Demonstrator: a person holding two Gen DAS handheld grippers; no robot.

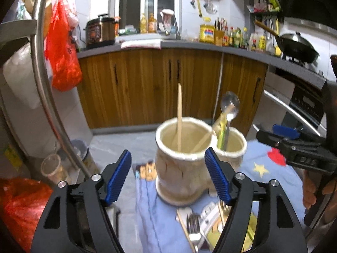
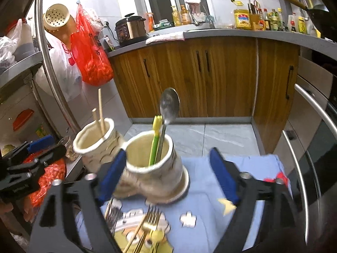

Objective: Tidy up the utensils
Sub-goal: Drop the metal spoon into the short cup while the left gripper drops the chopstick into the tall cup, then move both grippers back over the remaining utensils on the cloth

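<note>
Two cream ceramic holders stand joined on a blue cloth (image 1: 160, 221). The left holder (image 1: 181, 168) holds wooden chopsticks (image 1: 179, 113). The right holder (image 2: 153, 175) holds a metal spoon (image 2: 168, 107) and a yellow-green utensil (image 2: 155, 139). My left gripper (image 1: 168, 177) is open and empty, its jaws on either side of the left holder. My right gripper (image 2: 168, 177) is open and empty around the right holder. Forks (image 2: 151, 217) and a loose chopstick (image 2: 134, 236) lie on the cloth near the camera; they also show in the left wrist view (image 1: 192, 227).
A metal rack pole (image 1: 45, 80) and red plastic bags (image 1: 63, 59) are at the left. Wooden cabinets (image 1: 160, 84) and a counter with a rice cooker (image 1: 101, 31), bottles and a wok (image 1: 299, 46) lie beyond. An oven handle (image 2: 311, 109) is at the right.
</note>
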